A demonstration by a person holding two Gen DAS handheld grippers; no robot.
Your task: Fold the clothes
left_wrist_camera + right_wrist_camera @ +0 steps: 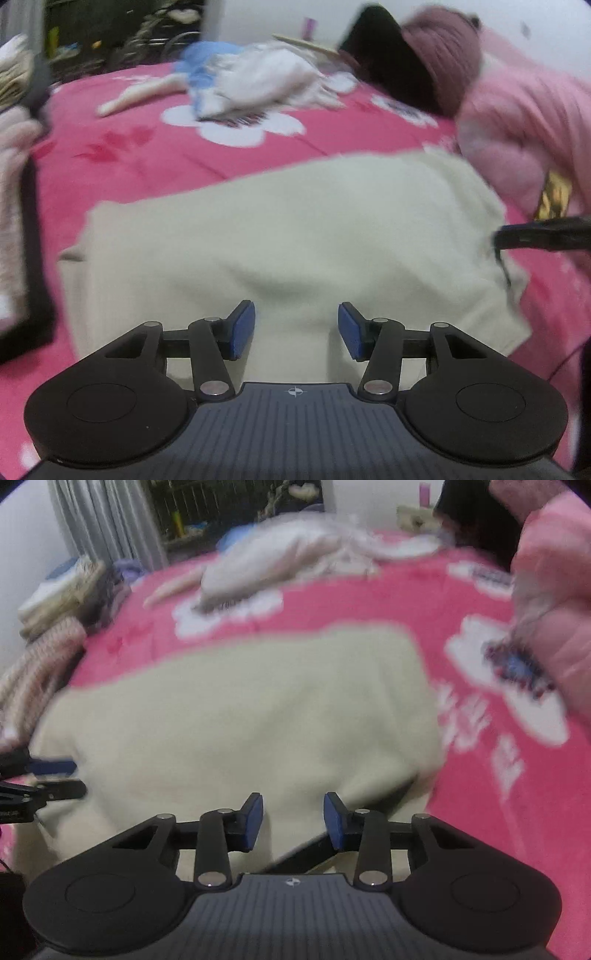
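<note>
A cream garment [288, 236] lies folded into a rough rectangle on the pink flowered bedspread [155, 155]. My left gripper [296, 330] hovers over its near edge, jaws apart, nothing between the blue pads [243, 328]. My right gripper [293, 821] hangs above the same cream garment [236, 709] near its front right corner, also open and empty. The right gripper's fingers show as a dark bar [543, 236] at the right edge of the left wrist view. The left gripper's fingers [48, 775] poke in at the left edge of the right wrist view. Both views are motion-blurred.
A heap of white and blue clothes [258, 85] lies at the far side of the bed. A person in a pink top [524, 122] leans in from the right. Folded knitwear [40, 657] is stacked at the left. A dark-framed object [33, 258] stands at the left edge.
</note>
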